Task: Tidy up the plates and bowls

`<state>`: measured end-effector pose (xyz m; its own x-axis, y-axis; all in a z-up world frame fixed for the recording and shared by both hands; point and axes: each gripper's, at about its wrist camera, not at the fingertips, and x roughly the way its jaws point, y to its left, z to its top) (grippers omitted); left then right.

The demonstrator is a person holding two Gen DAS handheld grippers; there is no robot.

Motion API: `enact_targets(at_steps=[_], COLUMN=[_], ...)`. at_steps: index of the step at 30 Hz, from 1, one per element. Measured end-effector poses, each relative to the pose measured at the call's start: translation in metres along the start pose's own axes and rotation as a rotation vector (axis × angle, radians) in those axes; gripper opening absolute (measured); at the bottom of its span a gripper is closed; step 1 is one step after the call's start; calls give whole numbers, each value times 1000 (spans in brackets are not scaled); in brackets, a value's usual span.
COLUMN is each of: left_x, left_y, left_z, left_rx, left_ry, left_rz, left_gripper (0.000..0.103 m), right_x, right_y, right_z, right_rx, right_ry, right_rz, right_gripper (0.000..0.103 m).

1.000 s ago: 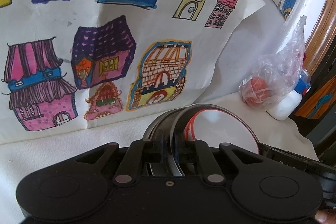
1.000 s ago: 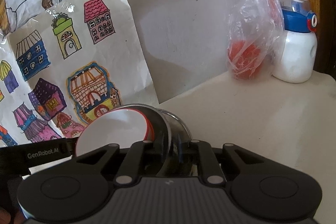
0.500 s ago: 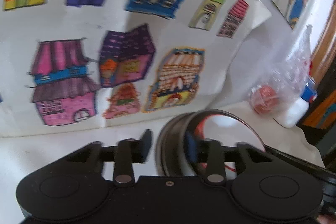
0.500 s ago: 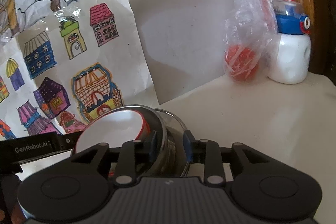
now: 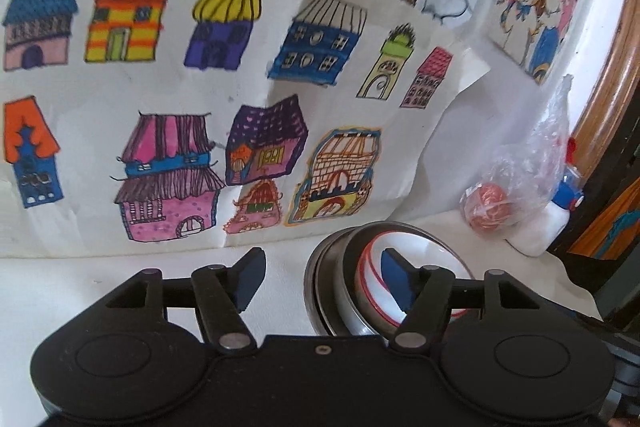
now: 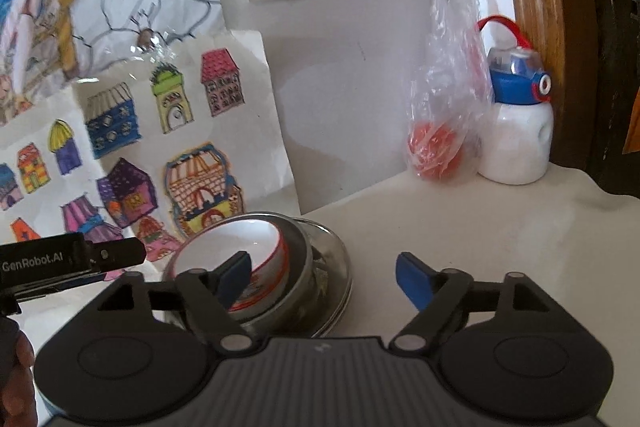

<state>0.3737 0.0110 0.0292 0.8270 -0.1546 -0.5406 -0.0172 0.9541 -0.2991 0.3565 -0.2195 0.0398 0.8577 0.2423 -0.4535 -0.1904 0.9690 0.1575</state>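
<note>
My bench (image 6: 500, 235) is white and bare across most of its top. On it sits the steel plate (image 6: 340, 267) carrying the stacked bowls, near the wall. Far back at the corner stand a plastic bag (image 6: 444, 131) and, just beside it, a white bottle (image 6: 516, 143).

One white bowl (image 6: 240, 251), one steel bowl (image 6: 298, 259), one steel plate (image 6: 340, 267), one bottle (image 6: 516, 143), one bag (image 6: 448, 99).
</note>
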Motion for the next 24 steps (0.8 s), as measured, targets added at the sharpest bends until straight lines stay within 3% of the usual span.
enact_targets(at_steps=[8, 13, 24], left_x=[-45, -81, -152], left_y=[-2, -3, 7], left_z=[-4, -10, -41], left_rx=[7, 30, 95], left_ry=[-67, -121, -205], left_rz=[-1, 4, 36], left_gripper=[88, 101, 102], right_x=[-51, -83, -149], right_y=[3, 11, 27], right_z=[-2, -8, -35], right_rx=[2, -23, -80], right_ry=[-60, -88, -166], right_rz=[12, 12, 4], right_gripper=[102, 103, 103])
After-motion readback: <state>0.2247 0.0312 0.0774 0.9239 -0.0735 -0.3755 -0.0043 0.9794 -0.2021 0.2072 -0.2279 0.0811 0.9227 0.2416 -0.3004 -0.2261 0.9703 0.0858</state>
